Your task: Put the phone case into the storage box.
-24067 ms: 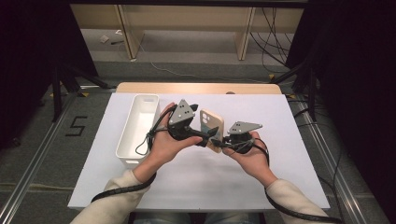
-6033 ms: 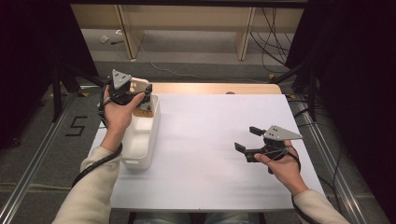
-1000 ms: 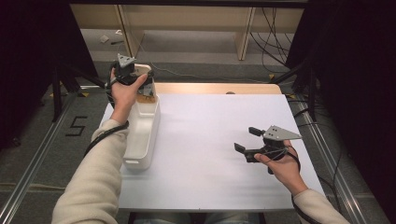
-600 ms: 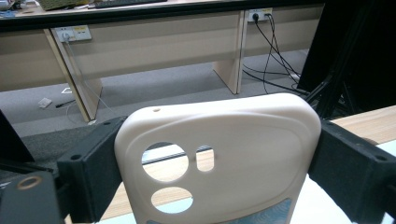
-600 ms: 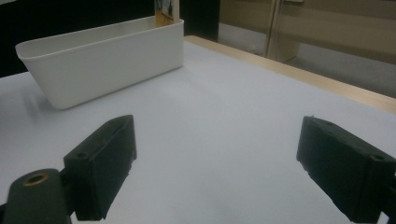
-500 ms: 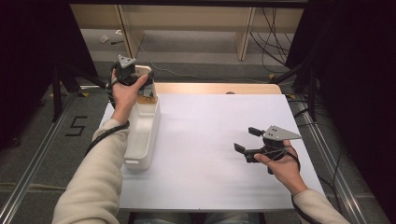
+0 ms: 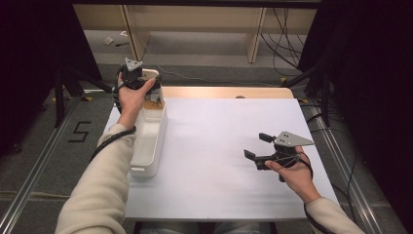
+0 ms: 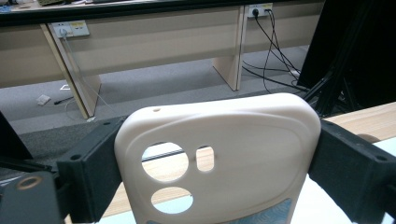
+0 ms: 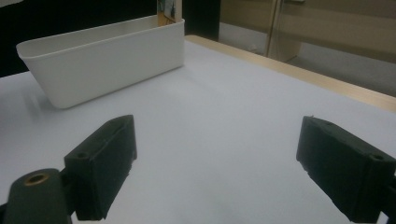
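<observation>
The left gripper (image 7: 139, 78) is raised over the far end of the white bin (image 7: 148, 141), at the far left corner of the table (image 7: 219, 146), and its jaws are clamped on the two long edges of a cream phone case (image 8: 219, 158). The case stands upright between the jaws, camera cutouts toward the lower left in the left gripper view (through them the wooden table edge shows). In the high view the case (image 7: 148, 74) pokes out just past the hand. Beyond it lie grey carpet, pale desk legs and loose black cables (image 8: 275, 56). The right gripper (image 7: 260, 146) rests low over the white tabletop, well apart from the bin, jaws spread wide with nothing between them; the bin (image 9: 102, 65) stands ahead in the right gripper view.
</observation>
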Motion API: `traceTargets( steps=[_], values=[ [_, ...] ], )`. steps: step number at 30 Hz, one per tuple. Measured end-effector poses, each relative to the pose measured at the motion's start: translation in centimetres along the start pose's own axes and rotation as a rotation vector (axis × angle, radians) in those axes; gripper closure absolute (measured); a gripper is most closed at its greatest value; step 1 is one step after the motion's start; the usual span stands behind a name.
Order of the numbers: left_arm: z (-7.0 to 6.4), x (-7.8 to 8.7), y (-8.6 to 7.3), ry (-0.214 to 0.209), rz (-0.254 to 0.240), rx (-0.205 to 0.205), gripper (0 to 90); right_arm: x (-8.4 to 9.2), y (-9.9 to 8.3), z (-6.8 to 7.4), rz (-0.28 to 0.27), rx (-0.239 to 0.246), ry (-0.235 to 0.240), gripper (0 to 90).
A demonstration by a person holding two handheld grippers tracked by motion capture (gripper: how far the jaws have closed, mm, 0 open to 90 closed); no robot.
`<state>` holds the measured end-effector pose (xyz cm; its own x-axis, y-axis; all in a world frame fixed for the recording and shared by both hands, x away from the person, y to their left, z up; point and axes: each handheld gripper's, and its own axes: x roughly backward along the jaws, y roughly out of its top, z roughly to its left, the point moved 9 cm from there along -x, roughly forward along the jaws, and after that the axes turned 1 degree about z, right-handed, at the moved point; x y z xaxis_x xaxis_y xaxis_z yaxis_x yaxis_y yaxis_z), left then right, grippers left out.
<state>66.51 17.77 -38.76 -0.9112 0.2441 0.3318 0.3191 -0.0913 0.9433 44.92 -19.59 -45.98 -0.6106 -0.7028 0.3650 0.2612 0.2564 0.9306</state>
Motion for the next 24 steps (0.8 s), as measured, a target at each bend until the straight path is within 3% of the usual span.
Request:
traceTargets(
  steps=[24],
  values=[
    [0.1, -0.5, -1.0, -0.004, 0.028, 0.011, 10.0, 0.0, 0.0, 0.1, 0.001, 0.001, 0.003, 13.2]
  ],
)
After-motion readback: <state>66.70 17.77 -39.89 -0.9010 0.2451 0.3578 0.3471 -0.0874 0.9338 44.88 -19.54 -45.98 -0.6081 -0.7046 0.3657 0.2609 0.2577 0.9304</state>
